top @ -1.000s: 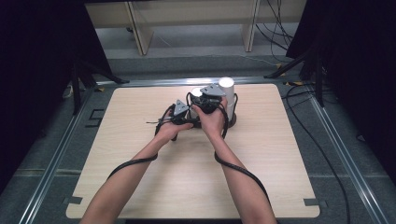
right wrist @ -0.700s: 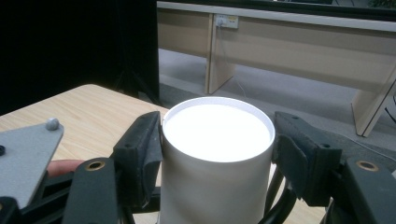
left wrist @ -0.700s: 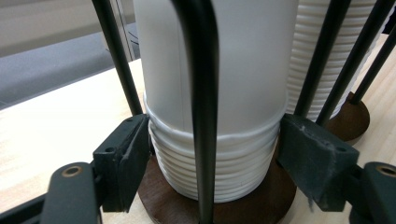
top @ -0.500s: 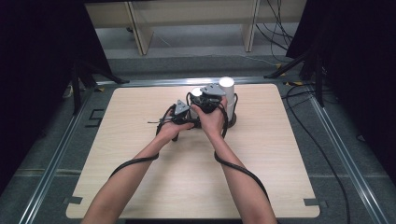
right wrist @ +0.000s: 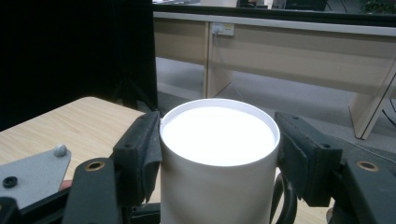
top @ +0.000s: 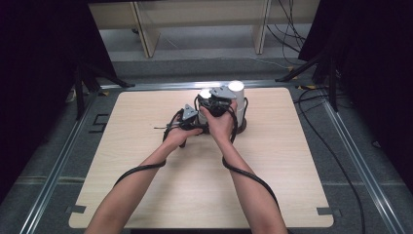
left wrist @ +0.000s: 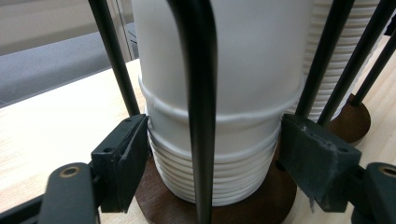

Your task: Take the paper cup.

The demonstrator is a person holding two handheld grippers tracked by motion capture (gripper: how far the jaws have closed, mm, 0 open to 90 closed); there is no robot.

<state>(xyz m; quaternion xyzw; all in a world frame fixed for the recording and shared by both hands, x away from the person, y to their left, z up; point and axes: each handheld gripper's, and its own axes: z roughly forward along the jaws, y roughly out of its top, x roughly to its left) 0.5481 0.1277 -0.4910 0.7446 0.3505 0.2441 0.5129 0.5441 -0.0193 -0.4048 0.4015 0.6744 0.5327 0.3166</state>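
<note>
Two grips at once on one column of white cups. Pinches the top cup (right wrist: pixel 218 196) with the right gripper (right wrist: pixel 218 140), black pads pressed flat against the rim at 9 and 3 o'clock in the right gripper view; jaws just closed further, with that cup between them. Clamps the cup stack (left wrist: pixel 233 70) low down with the left gripper (left wrist: pixel 215 140), one pad against the ribbed rims at 9 o'clock, the other against the bulging rim at 3 o'clock, both touching. Stands upright inside a black wire rack (left wrist: pixel 198 116) on a round wooden base (left wrist: pixel 154 196), near the bottom of the left gripper view. Shares that rack with a second stack (left wrist: pixel 345 56) just beside it, toward 2 o'clock. Sits, from above, on the pale table (top: pixel 195 195), toward 12 o'clock from its middle. Meets the rack from 9 o'clock with the left hand, from 6 o'clock and higher up with the right, hands close together.
</note>
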